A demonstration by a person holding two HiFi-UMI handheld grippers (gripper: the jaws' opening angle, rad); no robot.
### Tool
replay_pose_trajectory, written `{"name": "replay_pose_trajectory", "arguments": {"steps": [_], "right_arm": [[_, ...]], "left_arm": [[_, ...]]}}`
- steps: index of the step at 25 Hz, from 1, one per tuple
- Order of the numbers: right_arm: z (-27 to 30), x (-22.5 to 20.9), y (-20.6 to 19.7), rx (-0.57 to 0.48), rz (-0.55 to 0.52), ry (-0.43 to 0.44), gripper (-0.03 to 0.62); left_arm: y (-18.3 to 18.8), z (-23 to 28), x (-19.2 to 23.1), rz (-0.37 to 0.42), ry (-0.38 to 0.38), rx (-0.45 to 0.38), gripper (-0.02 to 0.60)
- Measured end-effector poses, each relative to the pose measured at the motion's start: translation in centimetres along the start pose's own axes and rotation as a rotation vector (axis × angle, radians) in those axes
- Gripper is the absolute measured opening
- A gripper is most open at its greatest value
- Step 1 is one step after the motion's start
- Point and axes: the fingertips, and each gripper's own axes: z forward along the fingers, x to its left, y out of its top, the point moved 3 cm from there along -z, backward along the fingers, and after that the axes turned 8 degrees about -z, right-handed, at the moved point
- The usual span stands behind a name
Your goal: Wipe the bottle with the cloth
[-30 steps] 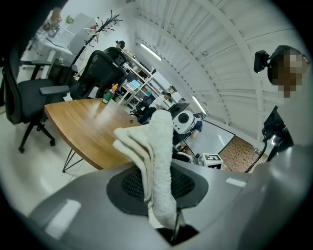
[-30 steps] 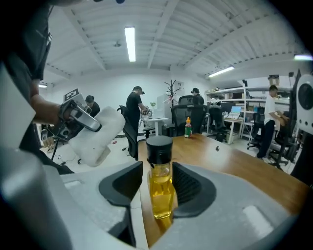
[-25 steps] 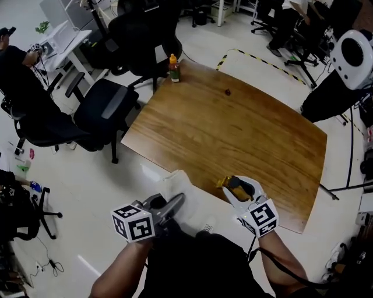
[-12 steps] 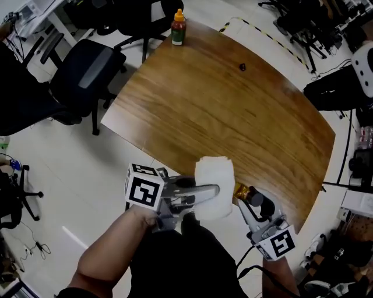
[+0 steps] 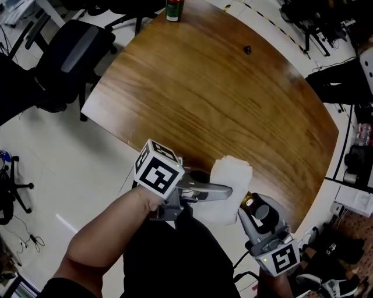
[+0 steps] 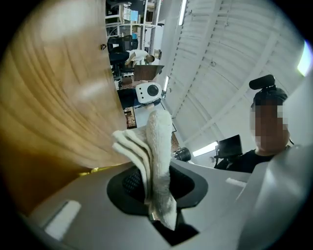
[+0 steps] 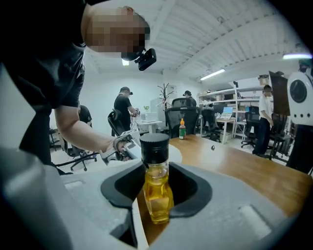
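**Cloth brought up beside the held bottle, near table edge**

Far left: black office chair (image 5: 70, 52) on the pale floor, off the table's left corner.

Wooden table (image 5: 215, 99): a green-labelled sauce bottle (image 5: 173, 9) stands at its far edge. A small dark object (image 5: 247, 50) lies alone further right, too small to identify.

Left gripper (image 5: 224, 190): reaches in from the left over the near edge of the table, marker cube uppermost. Its own view shows the jaws pinched narrow on a folded white cloth (image 6: 156, 151). The pads clamp its lower end, and the layered folds stick out beyond the tips.

Centre-right: the cloth sits just beside the bottle (image 7: 157, 190). Contact between the two cannot be made out from any view.

Right gripper (image 5: 260, 216): comes up from the lower right. Its jaws are partly closed, with the pads pressed on either side of the bottle's body. The bottle is small and clear, holds amber liquid and has a black cap. It stands upright in the grip, at the near edge of the table.
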Motion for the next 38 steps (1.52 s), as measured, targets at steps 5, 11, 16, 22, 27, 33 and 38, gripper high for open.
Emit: {"name": "replay_pose_trajectory", "arguments": {"steps": [5,11,16,22,27,33,38], "right_arm": [[-0.1,-0.1,-0.1,0.001,0.004,-0.008,0.137],[-0.4,-0.1,0.1,0.003,0.002,-0.009,0.137],[-0.3,0.0,0.1,0.005,0.001,-0.012,0.137],[-0.1,0.2,-0.1,0.005,-0.002,-0.017,0.137],[-0.3,0.0,-0.2,0.007,-0.003,-0.019,0.137],[-0.4,-0.2,-0.1,0.007,-0.002,-0.011,0.137],[-1.2,-1.1,-0.5,-0.002,-0.012,-0.012,0.137]], "left_arm": [[0.1,0.5,-0.1,0.078,0.064,0.036,0.1],[-0.2,0.1,2.1,0.112,0.217,0.052,0.1],[-1.0,-0.7,5.0,0.145,0.4,0.09,0.099],[-1.8,-0.9,7.6,0.235,0.686,0.174,0.098],[-2.2,-0.2,8.4,0.275,0.795,0.227,0.098],[-1.8,-1.5,6.9,0.23,0.724,0.039,0.101],[-3.7,-2.6,2.7,0.139,0.458,-0.376,0.101]]}}
